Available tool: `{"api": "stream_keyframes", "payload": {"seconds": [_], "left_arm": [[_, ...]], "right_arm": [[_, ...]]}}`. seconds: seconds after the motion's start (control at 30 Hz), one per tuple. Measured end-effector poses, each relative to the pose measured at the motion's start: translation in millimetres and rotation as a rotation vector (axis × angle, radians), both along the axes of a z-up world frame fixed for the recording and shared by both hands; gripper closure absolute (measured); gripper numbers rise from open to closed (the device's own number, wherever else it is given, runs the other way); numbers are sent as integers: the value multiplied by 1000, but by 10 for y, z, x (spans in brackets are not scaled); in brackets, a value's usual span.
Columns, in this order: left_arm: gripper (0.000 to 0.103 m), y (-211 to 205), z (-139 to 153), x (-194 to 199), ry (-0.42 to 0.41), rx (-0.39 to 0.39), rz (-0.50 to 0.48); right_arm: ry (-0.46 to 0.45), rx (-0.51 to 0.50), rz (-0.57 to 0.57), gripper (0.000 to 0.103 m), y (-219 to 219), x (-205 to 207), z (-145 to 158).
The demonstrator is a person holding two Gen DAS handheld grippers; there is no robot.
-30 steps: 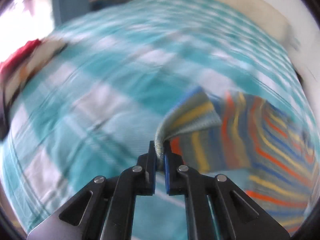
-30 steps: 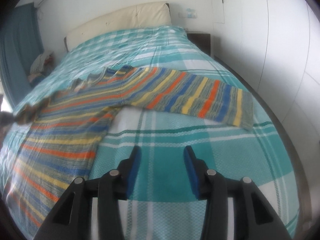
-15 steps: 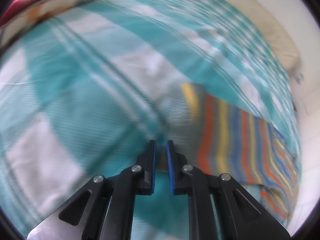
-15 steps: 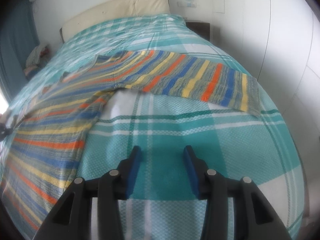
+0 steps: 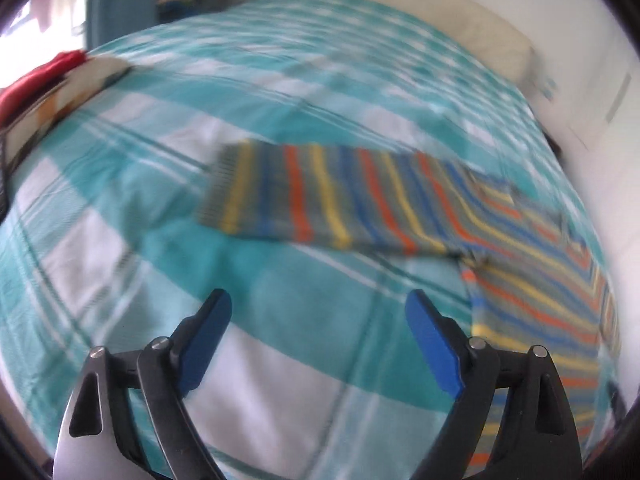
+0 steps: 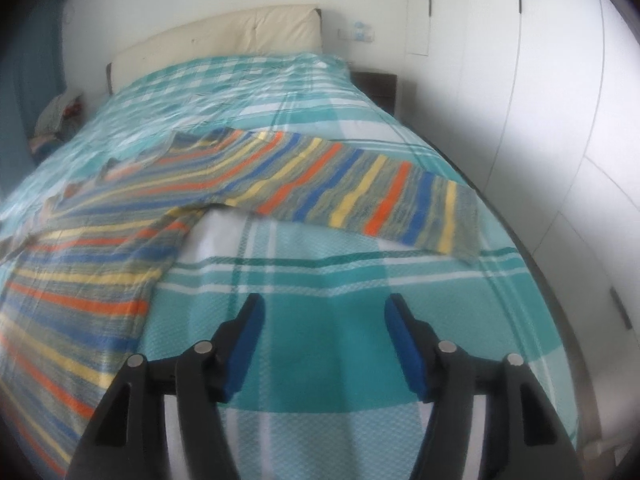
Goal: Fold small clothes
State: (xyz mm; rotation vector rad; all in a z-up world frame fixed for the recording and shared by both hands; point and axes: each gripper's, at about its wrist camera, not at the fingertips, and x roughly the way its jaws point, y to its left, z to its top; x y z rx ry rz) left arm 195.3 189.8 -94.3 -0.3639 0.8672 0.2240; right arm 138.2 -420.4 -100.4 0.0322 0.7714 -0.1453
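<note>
A striped knit sweater in orange, blue, yellow and grey lies flat on the teal checked bedspread. Its one sleeve stretches out to the left in the left wrist view; the other sleeve stretches right in the right wrist view. My left gripper is open and empty, held above the bedspread short of its sleeve. My right gripper is open and empty, above the bedspread in front of the other sleeve.
A cream headboard stands at the far end of the bed. A pile of red and pale clothes lies at the bed's left edge. White wardrobe doors run close along the bed's right side. A dark nightstand stands beside the headboard.
My left gripper has let go of the sleeve cuff it held, opened wide and drawn back; the sleeve now lies flat. The right gripper stayed open and shifted slightly.
</note>
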Motion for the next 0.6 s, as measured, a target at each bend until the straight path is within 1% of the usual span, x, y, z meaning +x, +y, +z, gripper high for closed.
{"api": "stream_keyframes", "payload": {"seconds": [0.07, 0.13, 0.17, 0.2, 0.23, 0.3, 0.37, 0.47, 0.6], "left_arm": [[13, -150, -148, 54, 26, 61, -39], [13, -195, -307, 111, 82, 103, -36], [13, -192, -356, 138, 105, 103, -22], [11, -175, -380, 156, 106, 88, -14], [6, -167, -379, 174, 103, 80, -15], [2, -157, -398, 229, 116, 74, -35], [1, -187, -428, 261, 133, 101, -42], [1, -232, -445, 272, 152, 136, -52], [0, -191, -476, 274, 150, 116, -61]], "right_arm": [[30, 11, -12, 40, -33, 23, -78], [33, 21, -13, 38, -59, 25, -109], [32, 24, -13, 35, -67, 27, -121], [32, 28, -12, 32, -73, 31, -137], [35, 32, -10, 31, -80, 44, -160], [42, 37, -3, 26, -80, 68, -200], [46, 35, 1, 23, -68, 75, -218], [44, 40, 5, 21, -68, 75, -222], [43, 45, 8, 20, -62, 84, -238]]}}
